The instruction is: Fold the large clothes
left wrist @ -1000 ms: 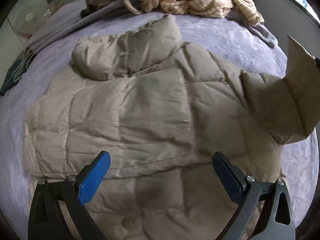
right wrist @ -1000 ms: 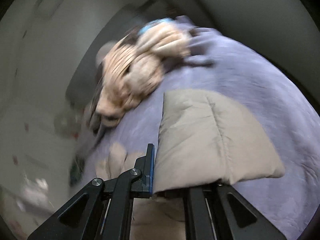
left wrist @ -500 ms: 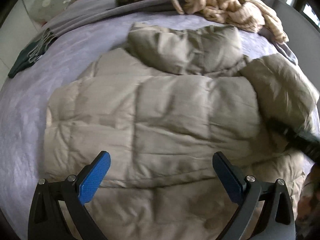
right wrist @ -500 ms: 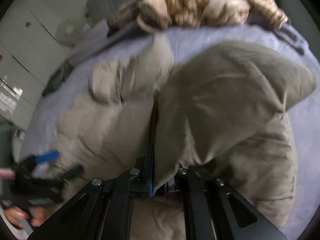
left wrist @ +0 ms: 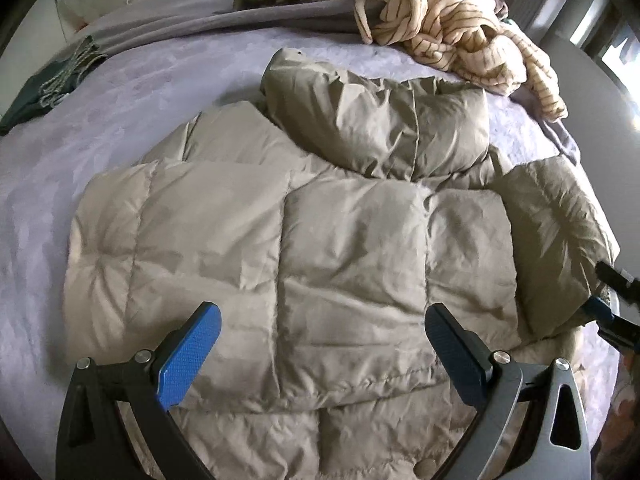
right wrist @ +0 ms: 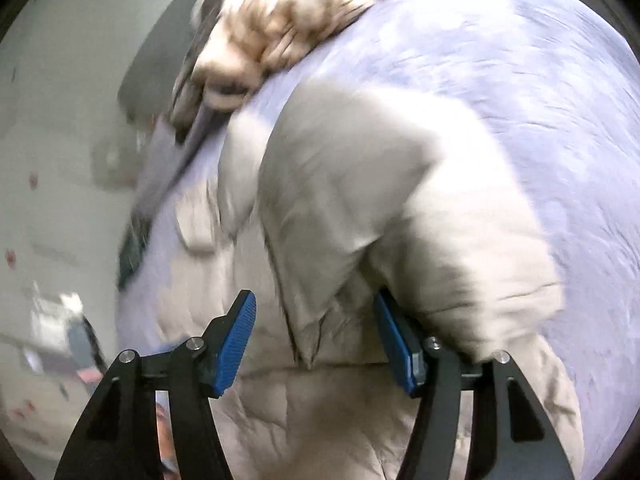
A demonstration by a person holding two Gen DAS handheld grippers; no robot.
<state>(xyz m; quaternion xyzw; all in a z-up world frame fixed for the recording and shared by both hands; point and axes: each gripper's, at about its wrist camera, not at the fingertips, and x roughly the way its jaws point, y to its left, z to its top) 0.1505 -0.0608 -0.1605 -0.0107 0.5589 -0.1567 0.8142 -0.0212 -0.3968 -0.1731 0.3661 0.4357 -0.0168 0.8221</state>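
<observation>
Right tongs (right wrist: 316,336) have just been opening, the sleeve (right wrist: 380,216) lying loose between the pads, seemingly released, though it's blurred. Left tongs (left wrist: 320,354) hang wide and empty over the puffer jacket (left wrist: 280,264), spread on the bed (left wrist: 132,92). Both sleeves look folded in; body fold remains. Only the left view shows the hood (left wrist: 380,128) and the striped garment (left wrist: 460,36) beyond.

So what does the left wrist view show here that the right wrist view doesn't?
Only the left wrist view shows the whole puffer jacket with its hood, the dark green cloth and the open left gripper.

Only the right wrist view shows the right gripper, whose jaws have just been opening, with the sleeve loose between them.

Both show the jacket, the purple bedcover and the striped garment.
</observation>
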